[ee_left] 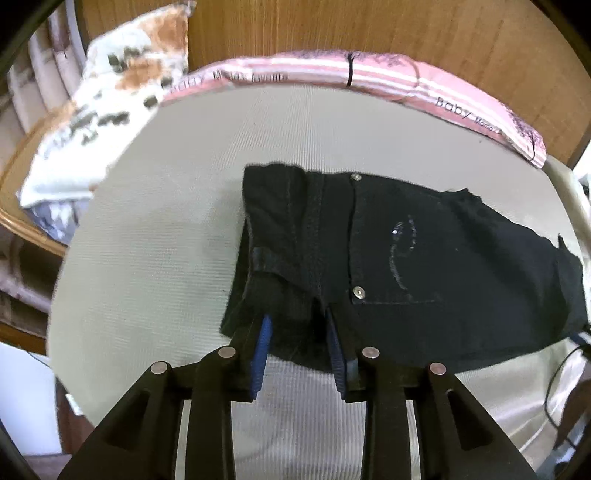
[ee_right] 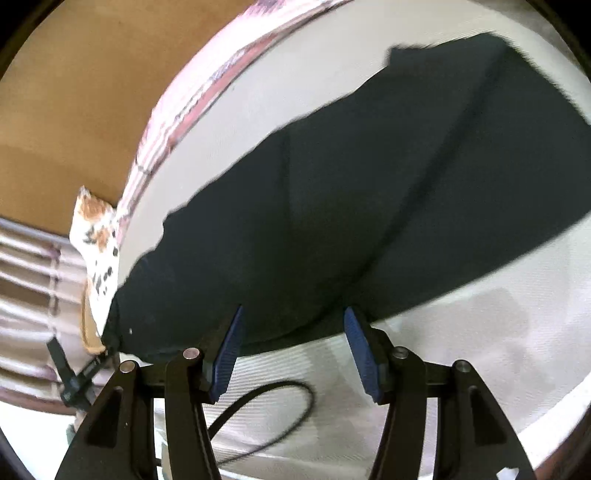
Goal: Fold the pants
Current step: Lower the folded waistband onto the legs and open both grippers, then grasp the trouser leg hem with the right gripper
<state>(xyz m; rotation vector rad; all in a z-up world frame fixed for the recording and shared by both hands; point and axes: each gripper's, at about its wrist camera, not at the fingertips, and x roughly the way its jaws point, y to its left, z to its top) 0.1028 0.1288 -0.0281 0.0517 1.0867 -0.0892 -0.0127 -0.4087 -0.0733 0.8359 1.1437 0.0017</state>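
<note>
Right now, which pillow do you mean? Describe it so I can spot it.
Start at the pale mattress where the black pants lie. At its far left corner, against the wooden wall, leans the pillow. It is white with orange and dark blotches, unlike the pink striped cloth beside it.

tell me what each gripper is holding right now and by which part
Nothing is held. The left gripper stands open at the waistband edge of the folded black denim pants; the right gripper is open at their near edge.
</note>
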